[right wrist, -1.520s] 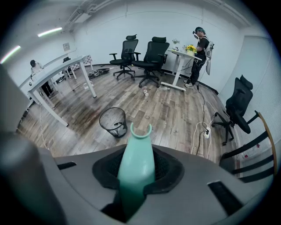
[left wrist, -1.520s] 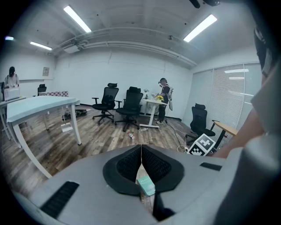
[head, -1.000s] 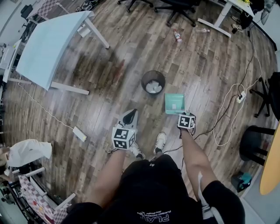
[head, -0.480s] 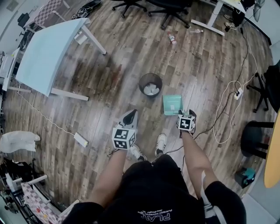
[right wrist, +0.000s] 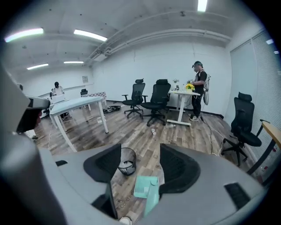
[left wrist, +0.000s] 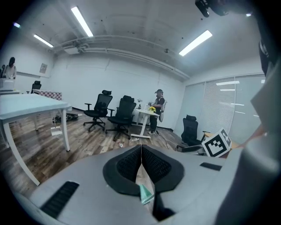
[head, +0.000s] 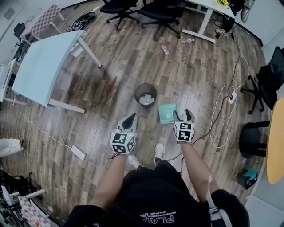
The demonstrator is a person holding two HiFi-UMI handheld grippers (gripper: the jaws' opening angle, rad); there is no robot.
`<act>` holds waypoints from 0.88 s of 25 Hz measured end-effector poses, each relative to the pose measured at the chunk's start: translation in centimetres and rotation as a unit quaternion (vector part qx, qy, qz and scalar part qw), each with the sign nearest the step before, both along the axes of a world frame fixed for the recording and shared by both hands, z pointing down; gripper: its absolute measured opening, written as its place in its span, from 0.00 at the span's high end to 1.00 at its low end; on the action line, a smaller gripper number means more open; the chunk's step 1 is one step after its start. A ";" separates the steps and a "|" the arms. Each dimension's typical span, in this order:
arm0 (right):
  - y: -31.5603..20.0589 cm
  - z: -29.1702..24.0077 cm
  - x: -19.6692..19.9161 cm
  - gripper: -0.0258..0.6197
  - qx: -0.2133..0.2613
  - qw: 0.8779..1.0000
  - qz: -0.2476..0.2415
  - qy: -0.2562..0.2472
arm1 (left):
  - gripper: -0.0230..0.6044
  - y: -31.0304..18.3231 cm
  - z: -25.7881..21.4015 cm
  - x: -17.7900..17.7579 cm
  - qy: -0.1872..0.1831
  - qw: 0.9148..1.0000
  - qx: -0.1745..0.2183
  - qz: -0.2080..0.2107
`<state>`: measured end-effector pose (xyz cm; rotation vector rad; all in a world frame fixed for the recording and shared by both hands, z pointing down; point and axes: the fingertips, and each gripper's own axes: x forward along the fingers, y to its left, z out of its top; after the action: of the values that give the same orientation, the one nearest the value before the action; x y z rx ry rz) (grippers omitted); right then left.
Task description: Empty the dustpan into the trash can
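Observation:
A round black trash can [head: 145, 94] with white rubbish inside stands on the wood floor. Just right of it lies the teal dustpan [head: 167, 112], its handle sticking up toward me. My right gripper [head: 183, 116] hangs above the dustpan's near edge. Its jaws have just been opening and stand wide, with nothing between them. The right gripper view looks down between the jaws at the trash can [right wrist: 127, 161] and the dustpan [right wrist: 146, 186]. My left gripper [head: 130, 120] hovers left of the dustpan, shut and empty [left wrist: 141, 151].
A light blue table [head: 44, 62] stands at the left. Black office chairs [head: 156, 9] and a white desk are at the back. A bottle [head: 165, 49] lies on the floor. Cables and a power strip [head: 230, 98] run on the right, near a black stool [head: 250, 139].
My right gripper has risen off the dustpan handle and its jaws have spread apart. The dustpan stays on the floor beside the can. The left gripper has lifted slightly.

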<state>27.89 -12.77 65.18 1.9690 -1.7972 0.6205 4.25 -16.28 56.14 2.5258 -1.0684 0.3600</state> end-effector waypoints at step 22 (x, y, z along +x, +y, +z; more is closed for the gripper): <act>0.6 -22.0 -10.1 0.81 0.217 0.971 -0.075 0.067 | 0.93 1.0 -8.1 -4.4 0.046 0.996 0.078 -0.010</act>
<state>17.81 -12.18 43.14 2.0508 -2.1043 0.0403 -0.13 -15.25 48.06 2.6361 -1.1257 0.1586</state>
